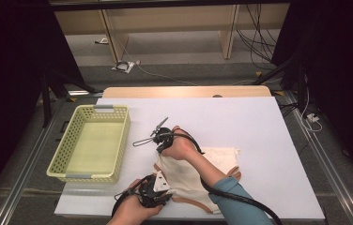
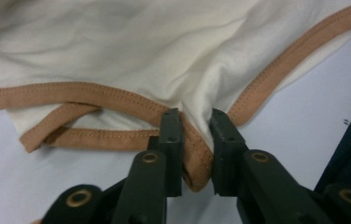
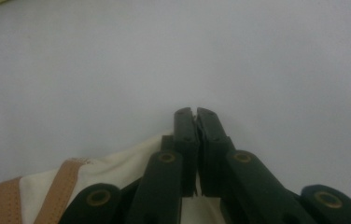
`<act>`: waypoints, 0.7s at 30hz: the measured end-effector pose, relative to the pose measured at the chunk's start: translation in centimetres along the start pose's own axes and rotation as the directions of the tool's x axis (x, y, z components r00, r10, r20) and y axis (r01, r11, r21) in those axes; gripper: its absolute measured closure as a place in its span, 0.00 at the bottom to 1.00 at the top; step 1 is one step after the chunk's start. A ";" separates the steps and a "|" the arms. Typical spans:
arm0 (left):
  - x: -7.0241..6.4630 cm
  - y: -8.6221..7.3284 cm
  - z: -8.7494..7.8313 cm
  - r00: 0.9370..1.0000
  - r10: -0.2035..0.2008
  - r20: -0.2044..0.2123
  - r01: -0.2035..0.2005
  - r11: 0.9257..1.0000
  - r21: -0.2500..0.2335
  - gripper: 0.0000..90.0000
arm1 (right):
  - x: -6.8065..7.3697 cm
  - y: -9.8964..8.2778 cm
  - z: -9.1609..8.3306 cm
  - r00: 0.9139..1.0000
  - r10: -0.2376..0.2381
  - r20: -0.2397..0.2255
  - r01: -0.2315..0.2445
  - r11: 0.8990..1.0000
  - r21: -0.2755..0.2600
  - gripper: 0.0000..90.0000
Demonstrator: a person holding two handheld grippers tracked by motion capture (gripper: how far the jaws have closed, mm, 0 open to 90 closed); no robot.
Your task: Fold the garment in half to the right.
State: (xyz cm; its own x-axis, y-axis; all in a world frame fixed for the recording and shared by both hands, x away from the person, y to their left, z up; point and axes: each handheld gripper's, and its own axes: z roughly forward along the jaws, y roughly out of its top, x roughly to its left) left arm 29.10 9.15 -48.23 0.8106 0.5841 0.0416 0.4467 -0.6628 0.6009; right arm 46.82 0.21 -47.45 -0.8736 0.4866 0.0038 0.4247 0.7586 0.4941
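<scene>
basket (image 1: 91, 143) on table (image 1: 268, 140) left, garment (image 1: 191, 176) to its right, near front edge, seemingly folded

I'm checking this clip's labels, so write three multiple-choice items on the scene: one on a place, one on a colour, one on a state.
1. Where does the basket stand relative to the garment?
A. To its left on the table
B. On top of it
C. To its right

2. What colour is the garment's trim?
A. Blue
B. Tan brown
C. Black

3. What is between the jaws of the left gripper?
A. Nothing
B. The basket's rim
C. A fold of the garment's trimmed edge

Answers:
1. A: the high view shows the basket left of the cloth.
2. B: the left gripper view shows a brown stitched band on cream fabric.
3. C: the left gripper view shows the banded edge pinched between the two jaws.
</scene>
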 end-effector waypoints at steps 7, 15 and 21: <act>0.3 -0.4 -0.1 1.000 0.011 0.013 -0.011 1.000 -0.026 0.91 | 0.3 0.1 0.0 0.999 -0.022 0.023 0.022 1.000 0.006 0.99; 0.3 -0.6 -0.4 1.000 0.014 0.026 -0.014 0.999 -0.033 0.93 | 0.4 0.2 -0.1 0.999 -0.025 0.028 0.025 1.000 0.007 0.99; 0.5 -0.7 -0.7 0.999 -0.003 0.046 0.005 0.999 -0.048 0.93 | 0.4 0.3 -0.2 1.000 -0.021 0.021 0.021 1.000 -0.001 0.99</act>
State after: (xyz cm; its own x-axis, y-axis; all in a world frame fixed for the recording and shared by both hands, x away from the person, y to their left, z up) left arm 28.92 10.21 -48.11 0.8259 0.5639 0.0029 0.4323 -0.6364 0.6388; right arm 46.54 0.51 -47.13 -0.8769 0.4800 -0.0250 0.4062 0.7679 0.4953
